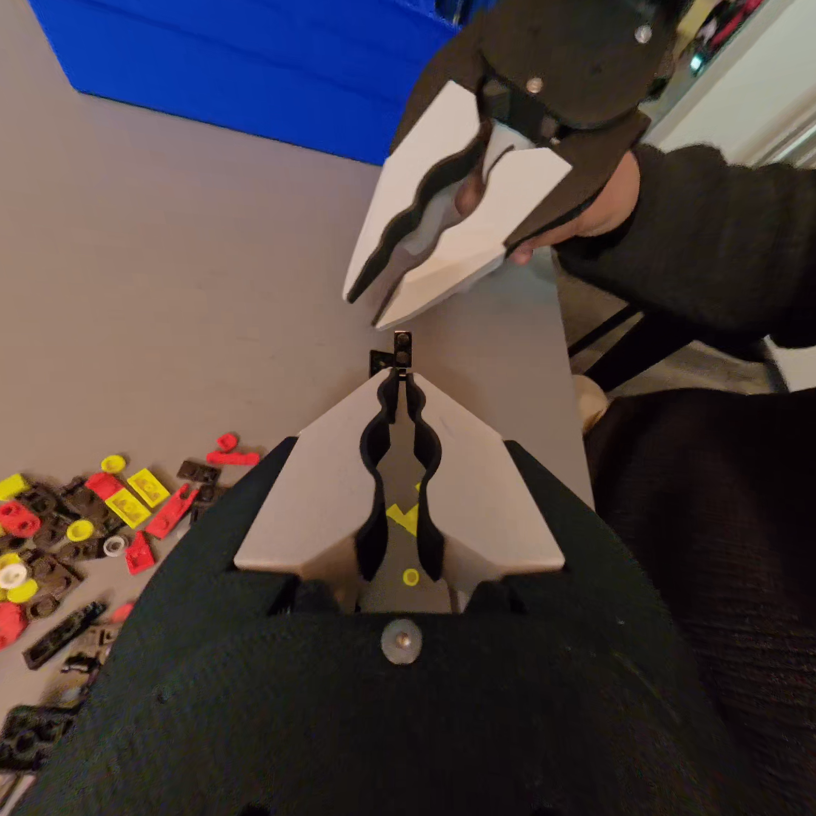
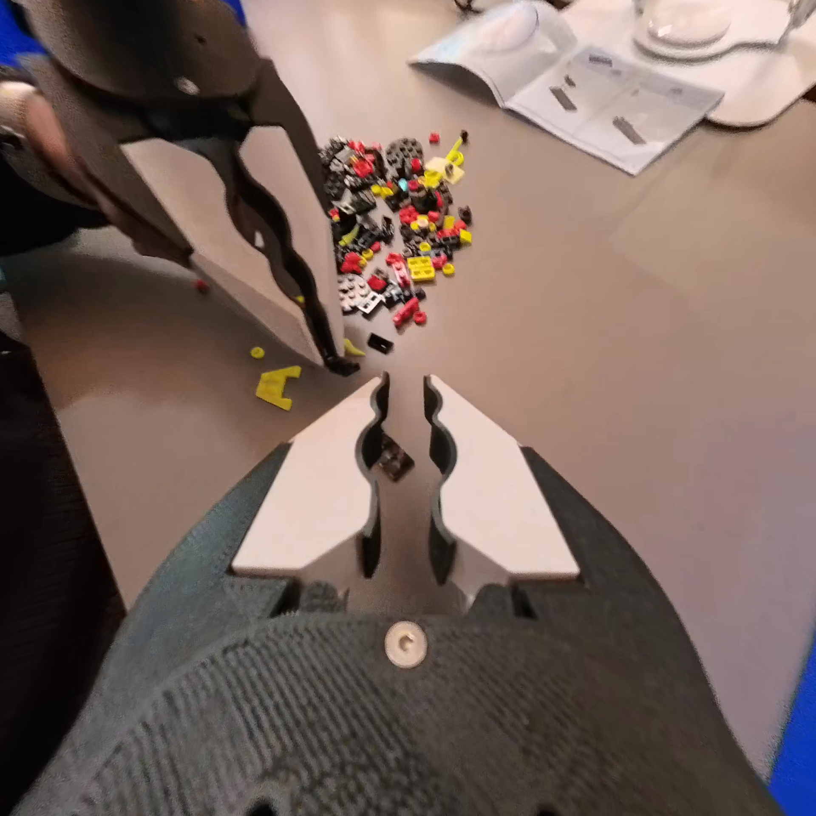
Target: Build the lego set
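My left gripper [image 1: 399,375] is shut on a small black lego assembly [image 1: 399,353] and holds it at its fingertips above the grey table [image 1: 176,265]. It also shows in the right wrist view [image 2: 338,364], at upper left, with the black piece [image 2: 346,367] at its tips. My right gripper [image 2: 406,379] is open and empty, its tips just short of the held piece. In the left wrist view it [image 1: 366,313] comes in from the upper right, held by a hand. A black plate [image 2: 393,461] shows between the right fingers, apparently lying on the table.
A pile of black, red and yellow lego parts [image 2: 397,221] lies beyond the grippers, and shows at lower left [image 1: 66,530]. A yellow wedge [image 2: 276,386], a yellow stud [image 2: 257,352] and a black brick [image 2: 379,342] lie loose. An instruction booklet [image 2: 596,101] is far right. A blue box [image 1: 243,66] stands behind. Only a small space, under 4 cm, lies between the two pairs of fingers. It is some 6 cm from my right tips to the black plate [image 2: 393,461]. My left wrist view [image 1: 382,361] looks at it from another angle.
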A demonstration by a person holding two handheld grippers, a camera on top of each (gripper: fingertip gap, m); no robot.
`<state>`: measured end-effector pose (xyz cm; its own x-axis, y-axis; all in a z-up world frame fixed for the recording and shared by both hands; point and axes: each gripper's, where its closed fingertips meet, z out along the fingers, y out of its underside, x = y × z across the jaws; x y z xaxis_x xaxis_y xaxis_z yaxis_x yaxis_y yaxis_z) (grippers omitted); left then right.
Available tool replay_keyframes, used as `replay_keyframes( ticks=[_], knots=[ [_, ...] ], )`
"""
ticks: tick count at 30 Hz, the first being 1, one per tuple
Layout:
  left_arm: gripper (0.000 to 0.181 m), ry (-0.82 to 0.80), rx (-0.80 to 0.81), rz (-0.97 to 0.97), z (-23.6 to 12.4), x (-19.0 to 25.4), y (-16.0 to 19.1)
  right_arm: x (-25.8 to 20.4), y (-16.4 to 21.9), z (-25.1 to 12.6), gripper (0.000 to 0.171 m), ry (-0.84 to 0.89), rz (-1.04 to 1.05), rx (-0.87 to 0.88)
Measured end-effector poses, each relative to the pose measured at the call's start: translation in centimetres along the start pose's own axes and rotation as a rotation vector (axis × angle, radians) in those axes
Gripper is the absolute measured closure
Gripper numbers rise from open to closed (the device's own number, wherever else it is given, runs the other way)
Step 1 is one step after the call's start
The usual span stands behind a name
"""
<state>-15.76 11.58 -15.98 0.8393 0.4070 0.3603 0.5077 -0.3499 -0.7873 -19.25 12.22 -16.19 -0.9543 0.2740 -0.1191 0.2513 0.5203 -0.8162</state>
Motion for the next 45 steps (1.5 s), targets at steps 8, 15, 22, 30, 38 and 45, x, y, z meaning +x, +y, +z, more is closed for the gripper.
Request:
replay_keyframes(
  ticks=[8, 15, 22, 30, 38, 45],
  knots=[
    [0.181, -0.047, -0.007, 0.083, -0.7, 0.7, 0.2, -3.8, -1.6, -0.7, 0.155, -0.178, -0.003, 0.1],
    [0.181, -0.006, 0.007, 0.066, -0.8, 0.6, 0.6, -4.1, -0.5, 0.2, 0.162, -0.206, -0.005, 0.035],
    [0.179, 0.082, 0.084, -0.017, -1.1, 0.4, 0.1, -4.1, -0.9, 0.1, 0.164, -0.276, 0.072, 0.061],
    [0.167, 0.136, 0.099, 0.072, -1.2, 1.3, 0.4, -4.6, -1.2, -0.7, 0.164, -0.375, 0.141, 0.083],
    [0.174, 0.279, 0.215, 0.097, -2.7, 3.8, -1.2, -6.2, -2.9, -2.1, 0.164, -0.517, 0.189, 0.176],
    [0.178, 0.291, 0.236, 0.096, -3.0, 3.9, -1.5, -6.5, -3.1, -2.4, 0.164, -0.537, 0.181, 0.192]
  ],
)
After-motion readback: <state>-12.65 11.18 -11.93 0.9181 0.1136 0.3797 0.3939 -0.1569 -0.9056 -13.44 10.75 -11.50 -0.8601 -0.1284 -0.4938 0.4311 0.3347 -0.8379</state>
